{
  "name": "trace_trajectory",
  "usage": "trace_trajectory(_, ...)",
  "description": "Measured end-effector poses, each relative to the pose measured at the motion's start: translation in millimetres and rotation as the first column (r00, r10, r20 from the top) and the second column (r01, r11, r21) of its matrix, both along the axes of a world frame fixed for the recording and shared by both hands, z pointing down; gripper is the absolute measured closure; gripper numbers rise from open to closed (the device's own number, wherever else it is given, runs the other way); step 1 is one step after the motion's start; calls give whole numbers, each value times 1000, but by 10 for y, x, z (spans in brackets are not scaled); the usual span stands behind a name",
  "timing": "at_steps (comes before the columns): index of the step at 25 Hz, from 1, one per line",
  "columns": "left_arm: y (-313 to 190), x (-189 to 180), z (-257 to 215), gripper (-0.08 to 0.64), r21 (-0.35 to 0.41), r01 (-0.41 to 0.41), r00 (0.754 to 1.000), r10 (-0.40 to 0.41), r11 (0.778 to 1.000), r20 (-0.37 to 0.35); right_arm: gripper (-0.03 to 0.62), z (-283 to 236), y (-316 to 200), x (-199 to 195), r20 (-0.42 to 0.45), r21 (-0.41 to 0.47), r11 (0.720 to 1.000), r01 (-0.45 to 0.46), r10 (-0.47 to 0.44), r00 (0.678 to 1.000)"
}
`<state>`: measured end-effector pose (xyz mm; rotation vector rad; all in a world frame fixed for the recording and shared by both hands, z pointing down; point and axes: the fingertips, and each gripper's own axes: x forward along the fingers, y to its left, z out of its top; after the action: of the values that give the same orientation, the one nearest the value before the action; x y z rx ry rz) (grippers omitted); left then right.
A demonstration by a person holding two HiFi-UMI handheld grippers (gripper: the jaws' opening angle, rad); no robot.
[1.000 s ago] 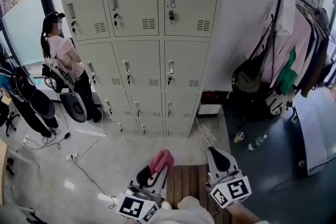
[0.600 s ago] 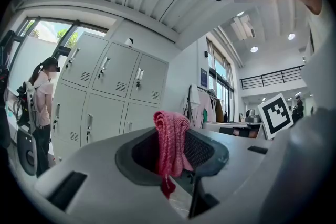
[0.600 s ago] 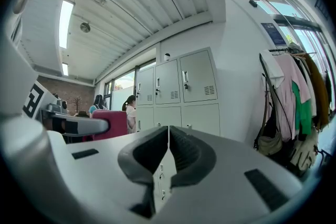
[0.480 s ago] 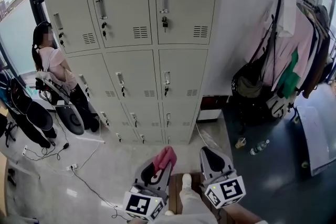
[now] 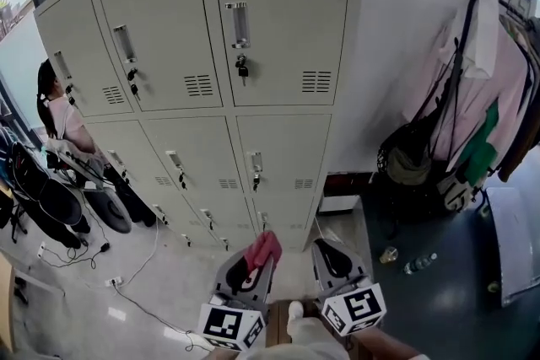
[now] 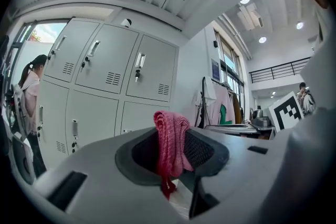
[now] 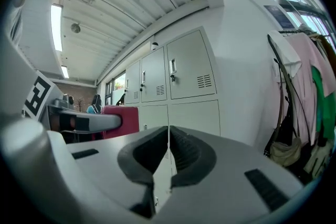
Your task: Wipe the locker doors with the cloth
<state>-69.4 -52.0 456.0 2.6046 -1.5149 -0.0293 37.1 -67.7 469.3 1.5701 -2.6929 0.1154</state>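
Head view: lockers [image 5: 253, 55] fill more of the frame than a second ago. Below them, the left hand-held gripper [image 5: 257, 259] is clenched on the pink cloth [image 5: 264, 247], which sticks up from its jaws, while the right hand-held gripper [image 5: 331, 253] is pressed closed, empty. Person [image 5: 57, 115] at the lockers' left edge is partly hidden, and the bottom locker row is hard to make out.

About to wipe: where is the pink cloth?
Low centre in the head view, the pink knitted cloth is clamped in the left gripper, facing the grey metal lockers.

Head view looks down; both gripper views share its lockers [image 5: 211, 55].
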Motion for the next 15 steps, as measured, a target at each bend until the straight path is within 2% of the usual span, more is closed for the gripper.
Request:
trace_trajectory(4,-475,144,-115,439,5,43,999,-43,999,9,591,-90,-480,163,2,2,1000,22,-22,1000)
trace_trajectory(7,-779,256,-231,439,28,41,999,-42,999,11,591,-228,-807,215,4,12,999,39,-39,999)
trace_trajectory(11,-1111,280,-407,439,60,61,997,-63,996,33,591,-443,-1183,144,-11,48,996,75,-74,997)
trace_trajectory(15,-1384,248,-555,439,76,65,998,-66,995,13,591,-637,-1493,13,-11,79,992,98,-97,995)
